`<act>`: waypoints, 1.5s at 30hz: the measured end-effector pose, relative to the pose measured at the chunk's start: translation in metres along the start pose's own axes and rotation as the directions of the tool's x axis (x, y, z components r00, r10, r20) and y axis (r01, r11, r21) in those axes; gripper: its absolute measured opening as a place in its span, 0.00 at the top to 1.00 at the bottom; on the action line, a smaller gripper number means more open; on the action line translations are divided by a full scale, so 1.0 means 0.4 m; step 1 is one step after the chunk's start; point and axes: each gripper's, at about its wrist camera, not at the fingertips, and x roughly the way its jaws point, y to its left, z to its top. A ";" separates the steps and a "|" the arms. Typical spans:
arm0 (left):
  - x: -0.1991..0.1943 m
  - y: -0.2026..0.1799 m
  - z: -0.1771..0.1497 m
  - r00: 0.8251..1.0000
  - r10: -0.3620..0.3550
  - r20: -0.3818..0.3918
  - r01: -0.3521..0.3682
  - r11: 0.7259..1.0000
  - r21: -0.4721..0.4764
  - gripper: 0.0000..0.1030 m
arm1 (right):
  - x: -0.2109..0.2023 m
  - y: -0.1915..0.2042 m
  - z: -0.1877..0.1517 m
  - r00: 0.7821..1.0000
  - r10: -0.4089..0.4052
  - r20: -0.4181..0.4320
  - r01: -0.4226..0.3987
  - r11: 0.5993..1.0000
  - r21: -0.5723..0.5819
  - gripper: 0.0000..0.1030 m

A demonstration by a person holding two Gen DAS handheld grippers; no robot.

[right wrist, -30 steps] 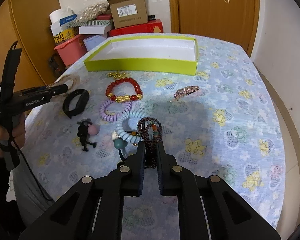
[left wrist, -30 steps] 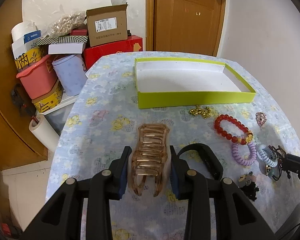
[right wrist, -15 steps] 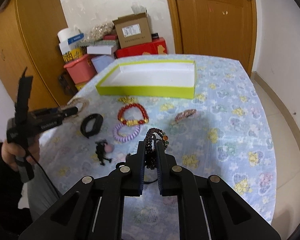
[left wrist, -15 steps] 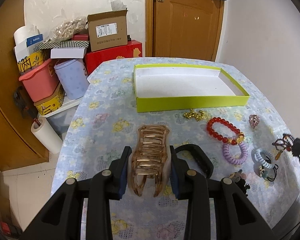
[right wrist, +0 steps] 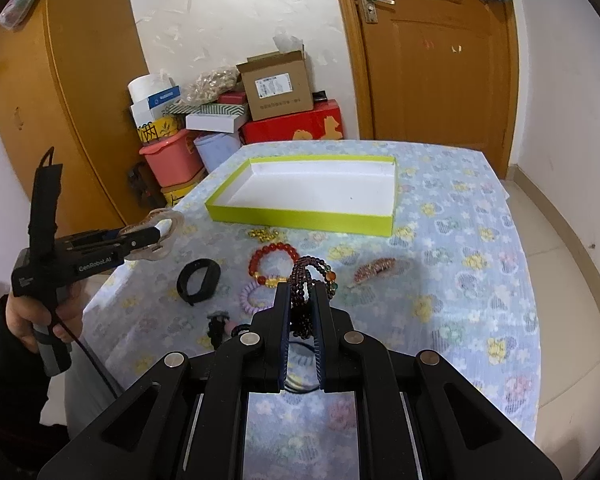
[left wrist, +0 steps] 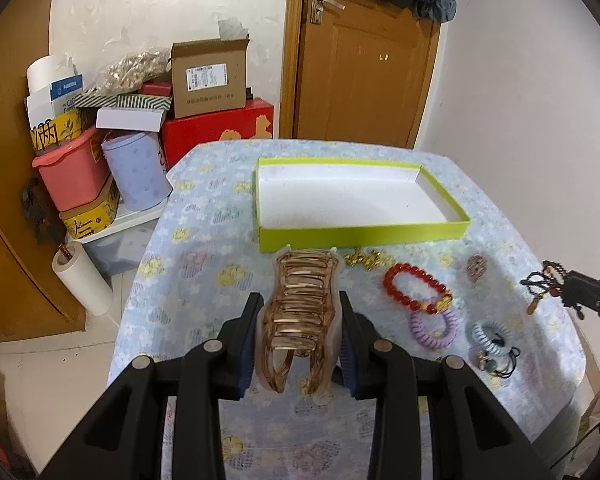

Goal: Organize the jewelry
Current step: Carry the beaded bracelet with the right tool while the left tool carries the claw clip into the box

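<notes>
Amber hair claw (left wrist: 300, 312): clamped by its sides between the left tongs (left wrist: 300, 320), held clear above the surface (left wrist: 204, 280), teeth pointing back toward the holder.

Dark beaded bracelet (right wrist: 308, 276): pinched in the right tongs (right wrist: 302, 300), which are all but closed on it; its loop stands above the tips with a few coloured beads at 2 o'clock.

Lime-green box (right wrist: 300, 218): shallow, white inside, lying at 12 o'clock from both tongs on the flowered cloth.

Loose items between box and tongs, in the right wrist view: gold chain (right wrist: 265, 234) just beside the box's near wall; red bead bracelet (right wrist: 272, 264); lilac coil tie (right wrist: 254, 298), partly hidden; black band (right wrist: 199, 280) at 9 o'clock of the red beads; sparkly pink clip (right wrist: 374, 270) at 3 o'clock. A small dark charm (right wrist: 218, 322) near the tongs, possibly a figurine.

Person's hand (right wrist: 40, 312): gripping the left tool's handle, at 9 o'clock.
</notes>
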 end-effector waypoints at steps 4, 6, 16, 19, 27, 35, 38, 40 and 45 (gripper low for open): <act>-0.009 -0.002 0.023 1.000 -0.002 0.017 0.002 1.000 0.004 0.65 | 0.007 0.004 0.019 1.000 0.008 0.010 -0.007 1.000 -0.014 0.90; -0.008 -0.007 0.035 1.000 -0.004 0.024 0.003 1.000 0.008 0.65 | 0.016 0.004 0.035 1.000 0.011 0.013 -0.010 1.000 -0.023 0.90; 0.056 -0.033 0.109 0.999 -0.023 0.028 0.022 0.999 0.032 0.65 | 0.091 -0.019 0.124 1.000 -0.005 0.027 0.006 0.999 -0.049 0.90; 0.089 -0.034 0.136 0.999 -0.032 0.019 0.031 0.999 0.032 0.65 | 0.126 -0.039 0.155 1.000 -0.005 0.026 0.006 0.999 -0.043 0.90; 0.201 -0.017 0.205 1.000 -0.030 -0.007 0.030 1.000 0.006 0.65 | 0.241 -0.100 0.229 1.000 -0.016 -0.007 0.016 0.999 -0.035 0.90; 0.322 -0.011 0.234 0.998 0.004 -0.061 -0.003 1.000 0.008 0.65 | 0.379 -0.161 0.257 0.995 -0.042 -0.087 0.040 0.999 -0.023 0.90; 0.353 -0.008 0.227 0.997 0.007 -0.083 -0.007 1.000 0.003 0.65 | 0.416 -0.180 0.251 0.992 -0.041 -0.119 0.041 0.999 -0.008 0.90; 0.366 -0.004 0.222 0.996 0.012 -0.092 -0.012 1.000 0.001 0.65 | 0.428 -0.188 0.246 0.990 -0.049 -0.132 0.049 0.999 -0.007 0.90; 0.378 0.005 0.210 0.994 0.022 -0.103 -0.023 1.000 -0.005 0.65 | 0.440 -0.198 0.236 0.986 -0.061 -0.152 0.061 0.998 -0.005 0.90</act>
